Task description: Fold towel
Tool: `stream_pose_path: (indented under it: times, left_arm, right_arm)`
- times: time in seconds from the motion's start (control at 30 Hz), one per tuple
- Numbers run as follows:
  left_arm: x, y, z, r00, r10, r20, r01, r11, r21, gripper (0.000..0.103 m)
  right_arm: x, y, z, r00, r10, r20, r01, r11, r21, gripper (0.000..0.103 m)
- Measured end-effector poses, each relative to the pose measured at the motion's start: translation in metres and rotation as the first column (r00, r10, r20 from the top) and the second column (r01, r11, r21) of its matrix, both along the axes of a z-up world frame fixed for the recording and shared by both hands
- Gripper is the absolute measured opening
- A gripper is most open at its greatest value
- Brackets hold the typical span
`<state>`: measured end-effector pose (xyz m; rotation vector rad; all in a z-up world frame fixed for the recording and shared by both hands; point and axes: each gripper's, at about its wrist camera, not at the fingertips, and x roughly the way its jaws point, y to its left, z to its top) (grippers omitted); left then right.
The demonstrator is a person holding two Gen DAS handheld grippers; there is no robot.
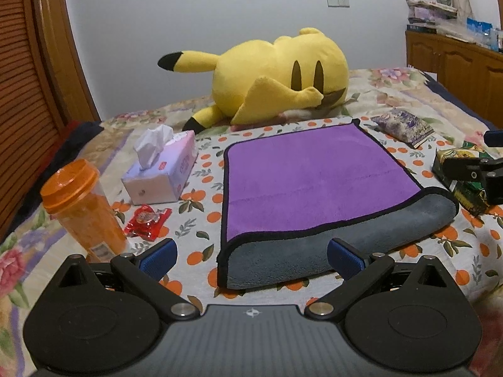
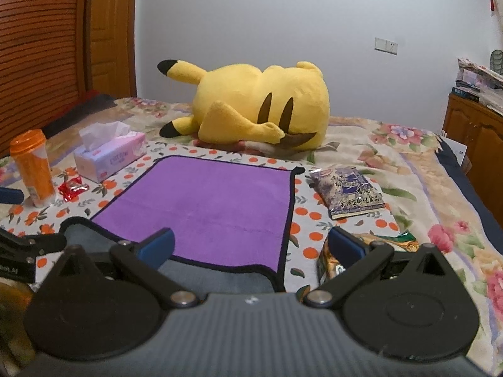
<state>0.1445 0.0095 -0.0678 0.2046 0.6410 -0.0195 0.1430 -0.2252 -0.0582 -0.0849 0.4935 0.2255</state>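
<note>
Left gripper [image 1: 251, 259] is held wide open, nothing between its blue pads — the near grey fold of the towel [image 1: 314, 182] lies just beyond. Right gripper [image 2: 251, 246] is likewise spread wide and empty, over the towel's near right corner. Towel is spread purple-side up on the orange-print cloth [image 2: 301, 220], tissue box [image 1: 163, 169] at left.
</note>
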Motion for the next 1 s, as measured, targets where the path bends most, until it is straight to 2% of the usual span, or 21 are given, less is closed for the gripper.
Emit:
stream_pose_path:
  times: [0.33, 0.5, 0.57, 0.6, 1.0]
  left_arm:
    - [0.021, 0.007, -0.007, 0.999, -0.023, -0.042, 0.022, 0.999, -0.023, 0.103]
    - [0.031, 0.013, -0.011, 0.997, -0.037, -0.072, 0.034, 0.998, -0.051, 0.099]
    - [0.035, 0.015, -0.012, 0.996, -0.041, -0.081, 0.036, 0.998, -0.059, 0.095]
    - [0.037, 0.017, -0.013, 0.995, -0.042, -0.086, 0.037, 0.997, -0.063, 0.093]
    - [0.052, 0.036, -0.021, 0.990, -0.051, -0.133, 0.035, 0.992, -0.120, 0.062]
  right_arm:
    - [0.019, 0.001, -0.017, 0.992, 0.043, -0.118, -0.045, 0.999, -0.012, 0.103]
    - [0.027, -0.004, -0.025, 0.984, 0.059, -0.169, -0.060, 0.998, -0.004, 0.102]
    - [0.030, -0.006, -0.027, 0.980, 0.063, -0.186, -0.064, 0.998, 0.003, 0.096]
    - [0.032, -0.007, -0.029, 0.978, 0.063, -0.197, -0.063, 0.998, 0.006, 0.087]
    - [0.049, -0.017, -0.043, 0.957, 0.085, -0.277, -0.075, 0.996, 0.046, 0.070]
